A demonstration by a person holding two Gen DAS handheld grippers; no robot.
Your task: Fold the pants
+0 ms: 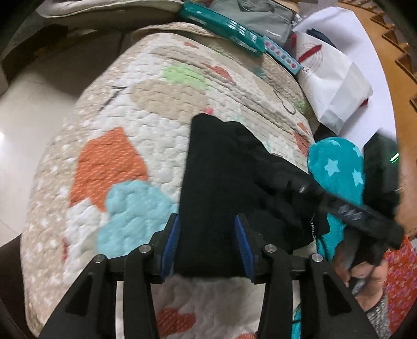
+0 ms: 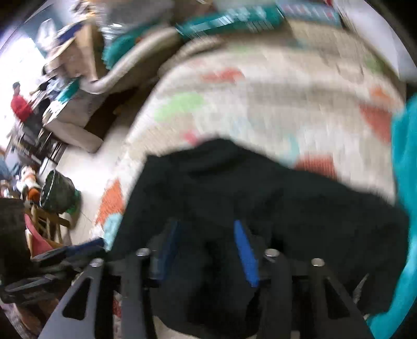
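The black pants (image 1: 224, 182) lie folded in a narrow stack on a patterned quilt (image 1: 135, 125). My left gripper (image 1: 208, 229) is open, its blue-padded fingers (image 1: 170, 242) either side of the near end of the pants. The right gripper's black body (image 1: 346, 206) crosses over the pants' right side in the left wrist view. In the blurred right wrist view my right gripper (image 2: 208, 234) is open above the pants (image 2: 234, 187), with its blue pads (image 2: 246, 253) apart.
A teal star-print cloth (image 1: 338, 169) lies right of the pants. A teal box (image 1: 224, 28), a grey bag (image 1: 260, 18) and white paper bags (image 1: 336, 86) sit at the quilt's far edge. The floor (image 1: 28, 117) drops off left; a dark basket (image 2: 57, 193) stands there.
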